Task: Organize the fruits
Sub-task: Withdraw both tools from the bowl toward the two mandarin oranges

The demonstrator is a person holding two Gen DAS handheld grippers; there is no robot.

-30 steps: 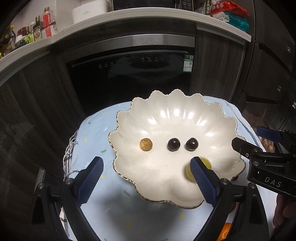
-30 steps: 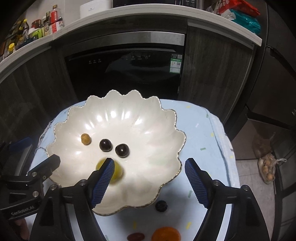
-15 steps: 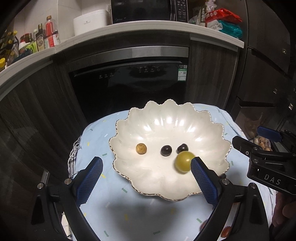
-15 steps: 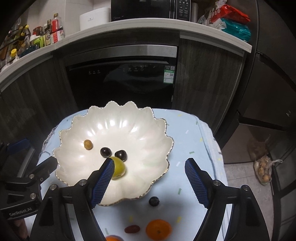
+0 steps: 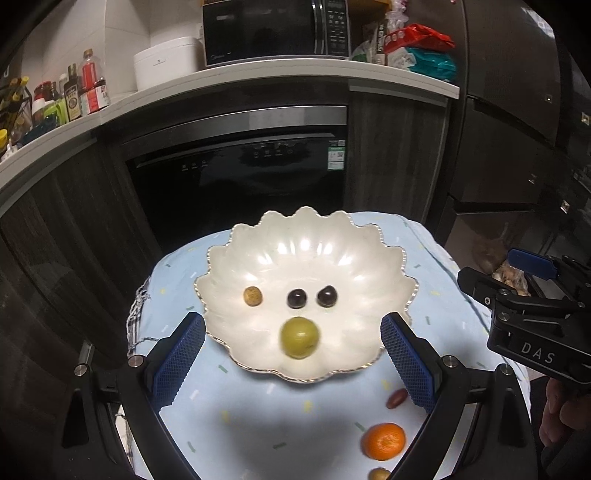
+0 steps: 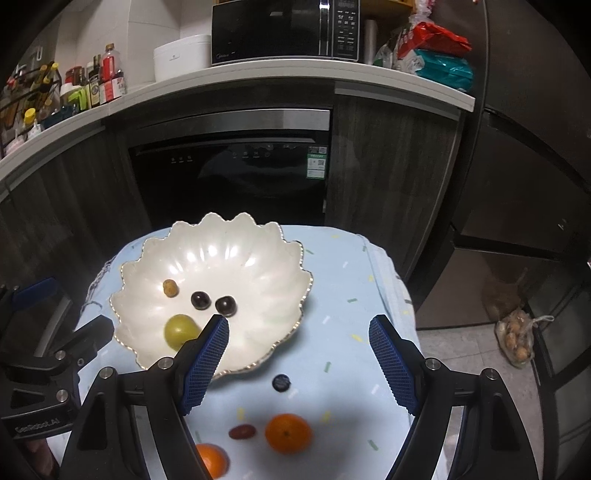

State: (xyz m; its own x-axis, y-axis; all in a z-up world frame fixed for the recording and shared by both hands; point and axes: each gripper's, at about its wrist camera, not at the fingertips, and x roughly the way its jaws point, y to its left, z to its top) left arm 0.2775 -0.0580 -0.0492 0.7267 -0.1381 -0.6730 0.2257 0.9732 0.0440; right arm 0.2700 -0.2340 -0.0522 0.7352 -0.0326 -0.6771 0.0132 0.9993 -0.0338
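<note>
A white scalloped bowl [image 5: 362, 254] [image 6: 273, 258] stands on a table with a light blue cloth [image 5: 258, 417]. In it lie a green fruit [image 5: 299, 338] [image 6: 180, 329], two dark grapes [image 5: 296, 298] [image 5: 327, 296] and a small tan fruit [image 5: 252, 296]. My left gripper [image 5: 291, 363] is open and empty, above the bowl's near rim. My right gripper [image 6: 298, 356] is open and empty, right of the bowl. On the cloth near me lie two oranges [image 6: 288, 432] [image 6: 212, 463], a red date [image 6: 242, 431] and a dark berry [image 6: 281, 382].
A dark built-in oven [image 5: 236, 177] and cabinets stand behind the table. A counter above holds bottles [image 5: 85, 92], a microwave [image 5: 275, 31] and snack bags. A bag of small round things [image 6: 517, 338] lies on the floor at the right.
Both grippers have pulled back and up from the bowl. The green fruit has rolled leftwards in the bowl. The fruits on the cloth have come into view.
</note>
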